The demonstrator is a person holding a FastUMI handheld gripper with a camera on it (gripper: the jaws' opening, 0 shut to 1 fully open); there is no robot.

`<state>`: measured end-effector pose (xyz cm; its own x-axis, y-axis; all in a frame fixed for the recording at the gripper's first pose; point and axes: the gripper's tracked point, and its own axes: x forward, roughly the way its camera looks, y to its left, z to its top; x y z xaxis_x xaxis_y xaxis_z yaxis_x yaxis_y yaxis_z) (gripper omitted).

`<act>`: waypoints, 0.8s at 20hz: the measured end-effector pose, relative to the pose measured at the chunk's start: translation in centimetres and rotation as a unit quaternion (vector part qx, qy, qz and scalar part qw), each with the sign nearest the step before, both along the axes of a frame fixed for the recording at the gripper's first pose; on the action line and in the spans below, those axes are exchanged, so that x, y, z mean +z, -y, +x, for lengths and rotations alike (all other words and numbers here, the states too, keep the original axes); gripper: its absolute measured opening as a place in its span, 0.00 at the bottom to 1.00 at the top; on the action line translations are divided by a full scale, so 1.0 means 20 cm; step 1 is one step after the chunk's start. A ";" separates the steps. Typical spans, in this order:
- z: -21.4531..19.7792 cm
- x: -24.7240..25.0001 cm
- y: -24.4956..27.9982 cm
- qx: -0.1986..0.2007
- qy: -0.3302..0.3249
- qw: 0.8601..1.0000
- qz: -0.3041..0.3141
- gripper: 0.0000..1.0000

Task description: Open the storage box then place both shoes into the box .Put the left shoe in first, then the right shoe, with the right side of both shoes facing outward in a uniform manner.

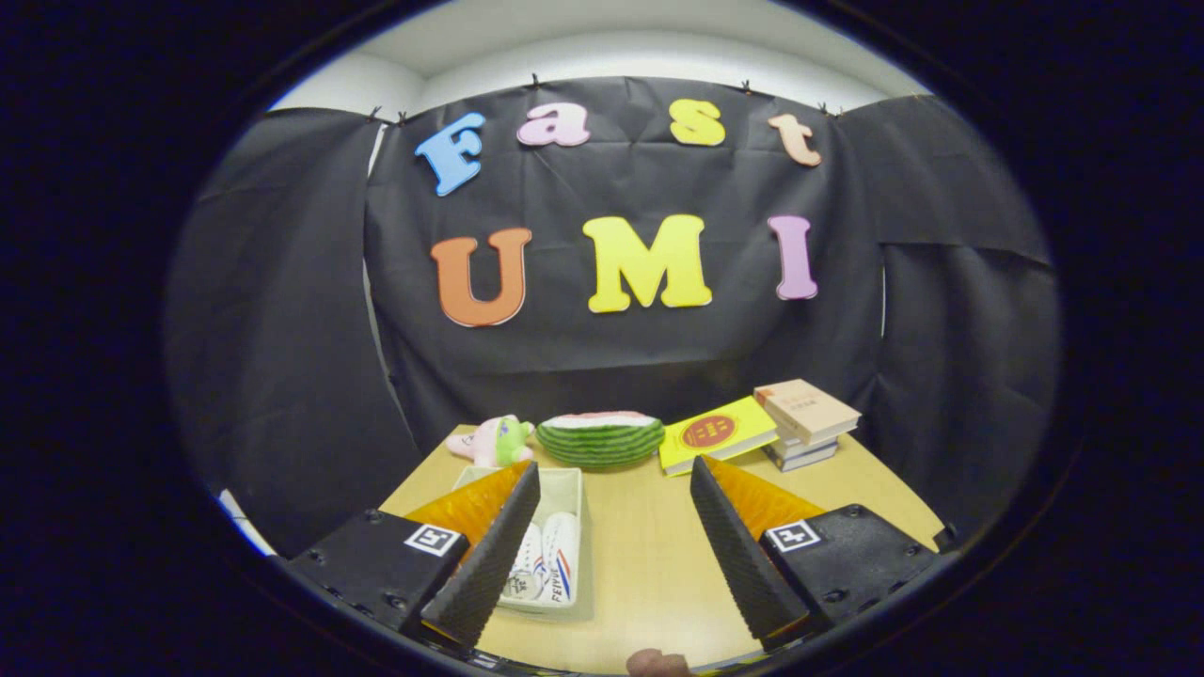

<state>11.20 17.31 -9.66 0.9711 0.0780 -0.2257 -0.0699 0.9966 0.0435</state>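
The claw (611,541) stands wide apart over the wooden table (649,564), gripping nothing. Just behind its left finger sits the storage box (572,489), pale and rectangular, its long axis running away from the claw. Two white shoes (546,564) with red and blue stripes lie inside, lengthwise along the box. Beyond are a pink plush toy (491,440), a watermelon cushion (600,438), a yellow book (717,432) and stacked books (805,423).
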 end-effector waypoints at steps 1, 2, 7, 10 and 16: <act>-0.04 0.03 0.02 -0.001 0.012 1.000 -0.002 1.00; -0.08 0.06 0.03 -0.001 0.028 1.000 -0.005 1.00; -0.26 0.18 0.14 -0.013 0.078 0.997 -0.017 1.00; -0.34 0.21 0.18 -0.008 0.091 0.996 -0.017 1.00; -0.49 0.23 0.25 -0.005 0.099 0.995 -0.020 1.00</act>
